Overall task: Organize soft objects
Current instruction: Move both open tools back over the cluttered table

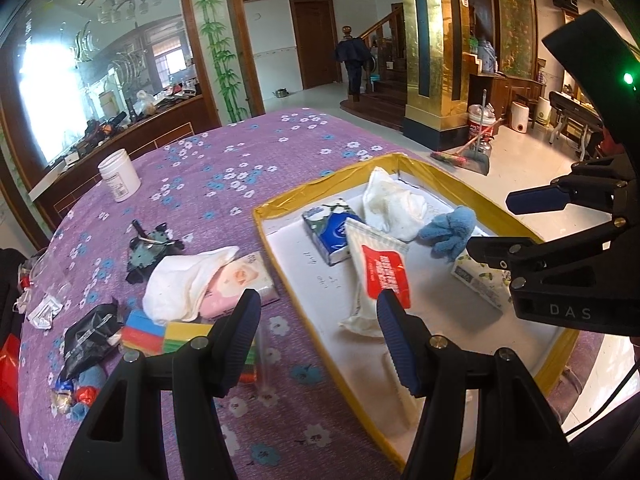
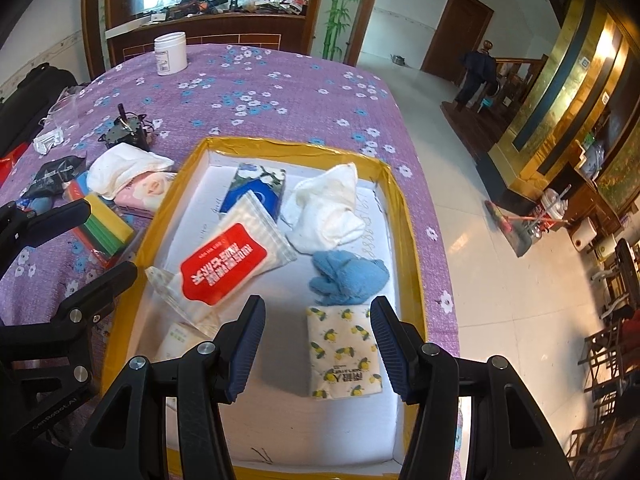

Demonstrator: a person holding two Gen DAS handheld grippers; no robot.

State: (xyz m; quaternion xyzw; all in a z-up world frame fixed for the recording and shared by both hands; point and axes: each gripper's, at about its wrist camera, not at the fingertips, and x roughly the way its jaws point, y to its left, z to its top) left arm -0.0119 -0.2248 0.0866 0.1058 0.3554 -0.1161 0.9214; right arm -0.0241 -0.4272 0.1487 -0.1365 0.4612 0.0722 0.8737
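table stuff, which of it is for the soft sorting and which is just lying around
For the job: yellow-edged tray, white cloth, pink tissue pack, blue cloth, lemon tissue pack, sponges.

Lying about: white jar, black metal part, black wrapper.

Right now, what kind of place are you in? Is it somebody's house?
Probably a home's big living area. There is a table under a purple flowered cloth, a wooden staircase by a brown door, and a broom with a dustpan on the tiled floor.
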